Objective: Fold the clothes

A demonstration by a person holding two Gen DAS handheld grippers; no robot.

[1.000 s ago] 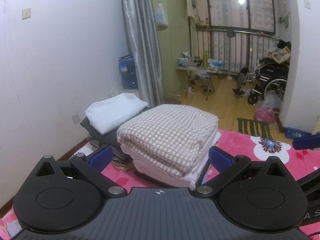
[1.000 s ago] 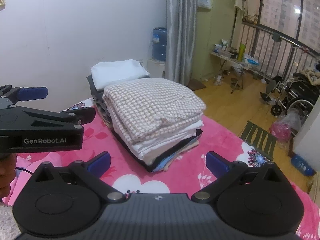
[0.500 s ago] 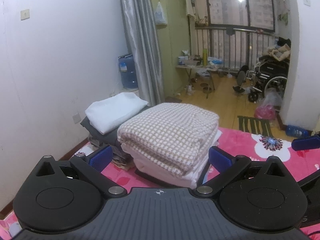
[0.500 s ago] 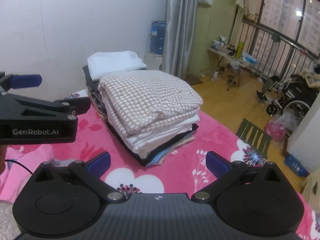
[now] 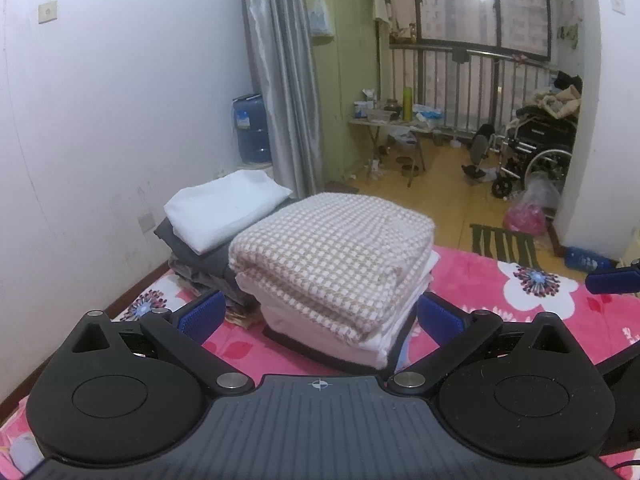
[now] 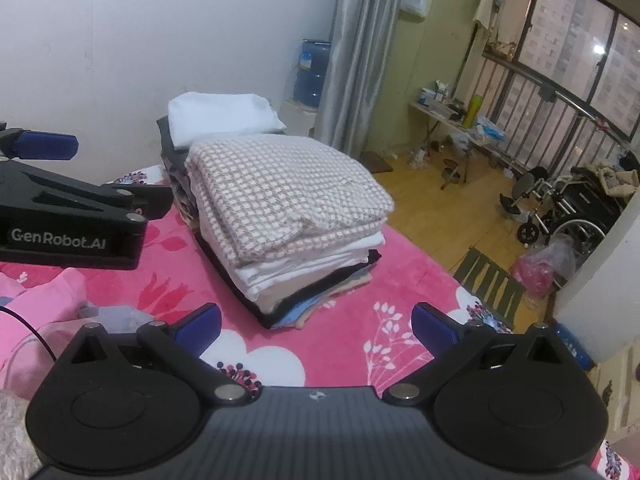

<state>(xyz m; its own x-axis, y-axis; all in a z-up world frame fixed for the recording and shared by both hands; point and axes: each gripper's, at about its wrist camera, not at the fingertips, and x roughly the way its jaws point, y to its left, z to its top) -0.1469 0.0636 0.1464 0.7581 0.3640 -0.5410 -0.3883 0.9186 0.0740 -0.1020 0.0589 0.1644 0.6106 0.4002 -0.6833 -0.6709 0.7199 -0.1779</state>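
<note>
The stack [image 5: 336,280] of folded clothes sits on the pink floral blanket [image 6: 320,344], straight ahead of both my grippers. Its top piece is a beige checked cloth [image 6: 280,196], folded square, with white, tan, black and pale blue layers showing under it along the near edge in the right wrist view. Just behind it, touching or nearly so, I see a second pile [image 5: 208,232] of grey pieces topped by a white folded cloth [image 6: 220,118], close to the white wall [image 5: 100,100].

My left gripper [image 5: 320,316] has its jaws spread wide, nothing between them, and the stack's near corner lies in the gap as I look along the fingers, though I cannot tell whether the pads touch it. My right gripper [image 6: 316,324] is likewise spread and empty, hovering over bare blanket short of the stack. In the right wrist view the left gripper stands off to the left of the stack, apart from it.

There is open blanket in front of the stack and to its right, up to the bed's edge, where the wooden floor [image 6: 448,208] begins. Left of my right gripper lies a loose pink garment [image 6: 48,312], unfolded.

Beyond the bed I see a grey curtain [image 5: 280,80], a blue water jug [image 5: 250,130], a cluttered small table [image 5: 396,120] by the railing and a wheelchair [image 5: 532,152]. A pink bag [image 5: 528,216] sits on the floor near it; I cannot make out what it holds
</note>
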